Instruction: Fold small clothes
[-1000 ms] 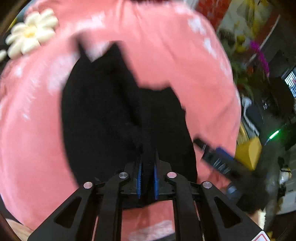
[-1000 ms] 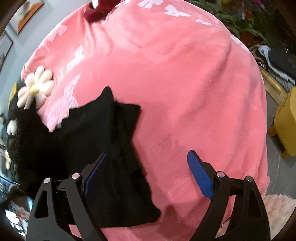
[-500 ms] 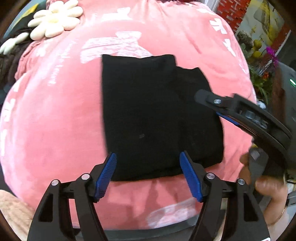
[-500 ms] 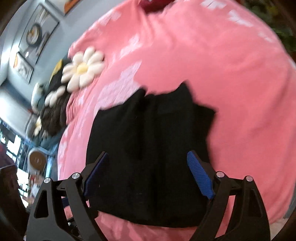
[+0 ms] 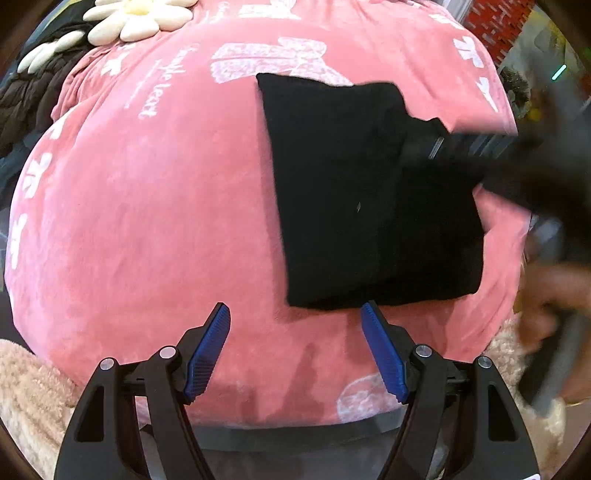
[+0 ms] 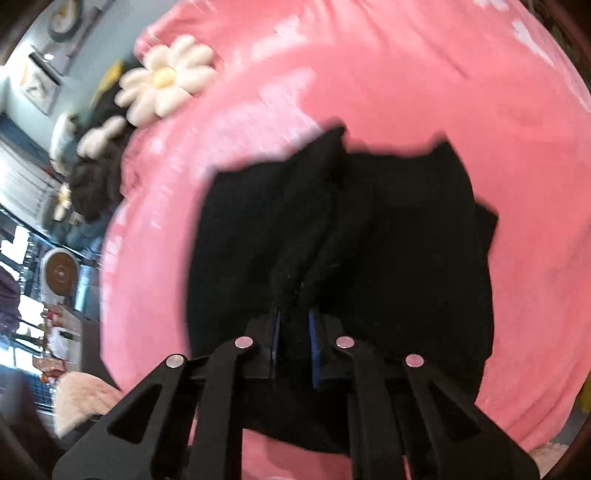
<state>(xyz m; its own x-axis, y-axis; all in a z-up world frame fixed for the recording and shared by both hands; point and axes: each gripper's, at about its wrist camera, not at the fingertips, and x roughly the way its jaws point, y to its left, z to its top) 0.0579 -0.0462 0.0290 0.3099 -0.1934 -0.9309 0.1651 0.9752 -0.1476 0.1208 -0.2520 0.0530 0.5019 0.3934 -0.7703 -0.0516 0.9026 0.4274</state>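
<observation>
Your right gripper [image 6: 293, 314] is clenched on a bunched ridge of the black garment [image 6: 388, 240], its blue pads pinched close with cloth between them. Your left gripper [image 5: 295, 325] is released, jaws spread wide just short of the garment's near edge. The folded garment [image 5: 354, 192] lies on the pink blanket [image 5: 147, 221], well apart from the daisy cushion [image 5: 136, 14].
</observation>
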